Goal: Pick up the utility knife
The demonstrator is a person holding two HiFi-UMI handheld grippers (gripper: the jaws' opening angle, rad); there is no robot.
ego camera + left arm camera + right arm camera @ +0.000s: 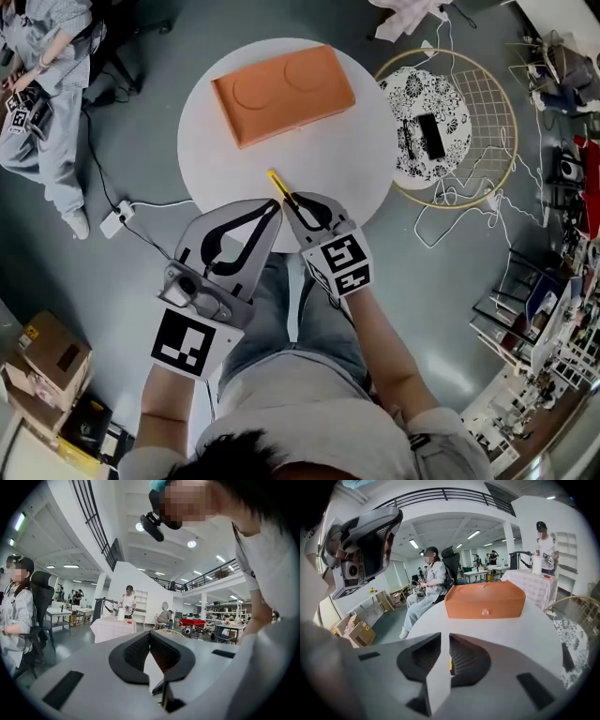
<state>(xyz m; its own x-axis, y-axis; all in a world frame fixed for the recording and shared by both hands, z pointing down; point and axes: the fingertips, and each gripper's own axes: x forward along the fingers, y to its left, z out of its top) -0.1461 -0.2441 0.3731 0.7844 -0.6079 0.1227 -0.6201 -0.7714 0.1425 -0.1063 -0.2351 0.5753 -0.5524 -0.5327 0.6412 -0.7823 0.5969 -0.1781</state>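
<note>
The yellow utility knife (pixel 277 183) pokes out over the near edge of the white round table (pixel 347 159), and my right gripper (pixel 290 201) is shut on its handle end. In the right gripper view only a sliver of the knife (pixel 449 664) shows between the nearly closed jaws of the right gripper (pixel 445 637). My left gripper (pixel 276 209) sits just left of the right one, tips almost touching it. The left gripper view shows the left gripper (pixel 150 634) tilted up toward the room, shut and holding nothing.
An orange box (pixel 283 92) lies on the far half of the table and shows straight ahead as the orange box (pixel 484 600). A round wire rack with a patterned disc (pixel 450 122) stands right of the table. A seated person (pixel 47 84) is at upper left. Cardboard boxes (pixel 47 361) sit lower left.
</note>
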